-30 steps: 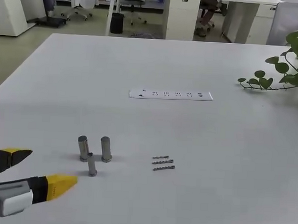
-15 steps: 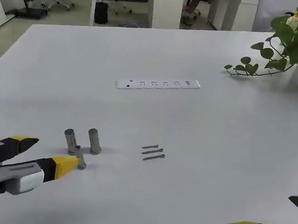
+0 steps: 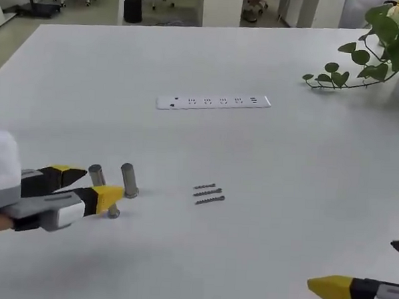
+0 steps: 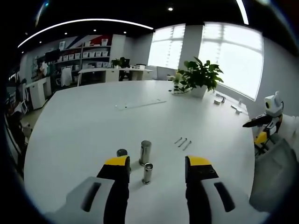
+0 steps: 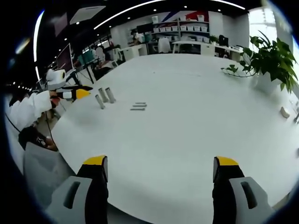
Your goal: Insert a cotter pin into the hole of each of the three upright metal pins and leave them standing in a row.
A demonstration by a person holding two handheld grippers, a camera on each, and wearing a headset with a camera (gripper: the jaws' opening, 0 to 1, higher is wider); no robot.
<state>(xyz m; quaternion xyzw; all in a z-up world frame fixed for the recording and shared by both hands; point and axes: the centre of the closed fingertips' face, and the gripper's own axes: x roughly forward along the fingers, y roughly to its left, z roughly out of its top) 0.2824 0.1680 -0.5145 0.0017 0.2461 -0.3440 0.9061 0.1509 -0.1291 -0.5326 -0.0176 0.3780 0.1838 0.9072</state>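
Looking from the head view: left gripper (image 3: 102, 184) is hovering with jaws spread, its yellow tips just beside the three metal pins (image 3: 127, 179); three cotter pins (image 3: 208, 193) are lying near them on the table (image 3: 285, 167); right gripper (image 3: 364, 268) is hanging well apart, jaws spread.
Left gripper view: jaws are standing wide, with the upright metal pins sitting between and just ahead of them.
Right gripper view: jaws are gaping over bare tabletop, with metal pins and cotter pins lying far ahead.

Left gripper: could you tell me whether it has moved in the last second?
Yes: the left gripper advanced rightward to the three metal pins; its open jaws now flank the short front pin.
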